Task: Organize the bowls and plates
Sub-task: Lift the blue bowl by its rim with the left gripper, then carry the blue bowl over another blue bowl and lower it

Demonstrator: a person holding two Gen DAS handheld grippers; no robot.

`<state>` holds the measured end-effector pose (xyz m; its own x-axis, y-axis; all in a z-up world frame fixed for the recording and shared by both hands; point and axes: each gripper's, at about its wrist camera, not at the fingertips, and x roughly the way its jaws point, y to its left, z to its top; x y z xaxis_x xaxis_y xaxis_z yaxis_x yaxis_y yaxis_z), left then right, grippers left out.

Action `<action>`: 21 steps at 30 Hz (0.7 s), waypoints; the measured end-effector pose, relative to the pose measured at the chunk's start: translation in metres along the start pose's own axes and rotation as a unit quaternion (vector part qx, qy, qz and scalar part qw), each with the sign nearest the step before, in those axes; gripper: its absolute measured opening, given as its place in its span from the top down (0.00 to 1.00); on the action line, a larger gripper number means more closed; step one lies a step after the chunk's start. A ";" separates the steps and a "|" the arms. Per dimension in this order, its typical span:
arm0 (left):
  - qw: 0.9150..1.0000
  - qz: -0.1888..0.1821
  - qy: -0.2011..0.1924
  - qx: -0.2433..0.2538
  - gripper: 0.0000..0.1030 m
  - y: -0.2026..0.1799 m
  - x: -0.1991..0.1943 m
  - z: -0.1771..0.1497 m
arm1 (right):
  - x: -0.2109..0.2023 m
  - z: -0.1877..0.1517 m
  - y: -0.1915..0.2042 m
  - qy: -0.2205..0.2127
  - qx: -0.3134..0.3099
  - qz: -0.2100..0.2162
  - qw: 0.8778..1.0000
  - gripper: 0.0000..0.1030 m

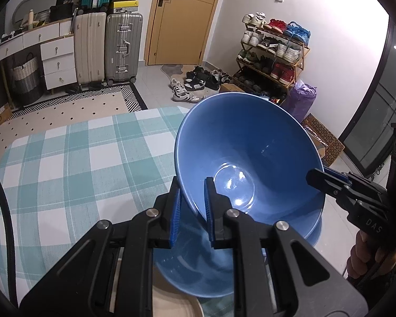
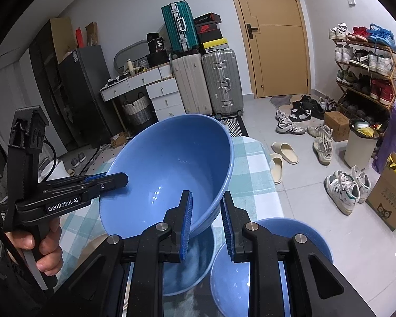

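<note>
Evidently glazed, stiff and breakable, the blue bowl (image 1: pixel 248 155) tilted between the left gripper (image 1: pixel 192 206) and right gripper (image 2: pixel 207 220), each clamped on its opposite rims, the safest hold.

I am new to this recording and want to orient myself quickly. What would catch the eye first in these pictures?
First, the big blue bowl tilted in mid-air above the checked tablecloth, pinched at opposite rims by the left claw and the right claw. Below it sit more blue bowls near the table's edge. Behind, a cluttered room: suitcases beside a yellow door, and a full shoe rack on the right.
</note>
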<state>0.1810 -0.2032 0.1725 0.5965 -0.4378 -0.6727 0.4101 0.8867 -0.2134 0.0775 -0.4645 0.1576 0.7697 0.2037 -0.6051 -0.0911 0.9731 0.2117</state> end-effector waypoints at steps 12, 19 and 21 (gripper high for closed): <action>1.000 0.001 0.004 -0.002 0.88 0.007 -0.009 -0.025 | 0.004 -0.018 0.008 0.011 -0.008 0.007 1.000 0.78; 1.000 0.007 0.010 -0.002 0.88 0.008 -0.004 -0.034 | 0.005 -0.027 0.010 0.018 -0.011 0.010 1.000 0.78; 1.000 0.007 0.012 -0.003 0.88 0.009 -0.003 -0.037 | 0.006 -0.029 0.011 0.019 -0.011 0.010 1.000 0.78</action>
<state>0.1574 -0.1881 0.1459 0.5858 -0.4221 -0.6919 0.3976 0.8935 -0.2086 0.0625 -0.4496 0.1340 0.7426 0.2273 -0.6300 -0.1208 0.9707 0.2078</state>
